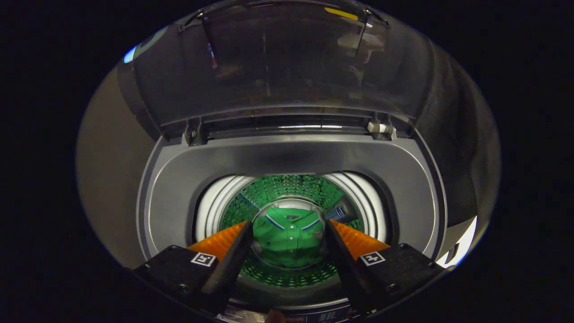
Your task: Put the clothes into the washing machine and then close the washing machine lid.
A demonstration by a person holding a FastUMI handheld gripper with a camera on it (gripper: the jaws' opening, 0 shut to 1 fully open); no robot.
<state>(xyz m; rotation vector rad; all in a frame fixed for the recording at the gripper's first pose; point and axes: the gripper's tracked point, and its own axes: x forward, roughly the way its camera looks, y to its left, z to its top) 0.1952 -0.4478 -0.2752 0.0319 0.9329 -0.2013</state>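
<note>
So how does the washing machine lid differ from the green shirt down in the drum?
The lid is dark, see-through and rigid, standing open above the opening; the green polo shirt is soft, opaque and bright, lying at the bottom of the drum. The lid looks far larger than the shirt. The open gripper has its fingers framing the shirt, touching neither. Both belong to the task.

The jaws hide both sides of the green shirt (pixel 288 237); the drum (pixel 287 188) wall's lower part is hidden too.

The washing machine (pixel 287 157) stands with its lid (pixel 287 63) raised upright. At the bottom of its perforated drum (pixel 287 188) lies 1 green shirt (pixel 288 240), seen between the spread gripper (pixel 287 244) fingers.
</note>
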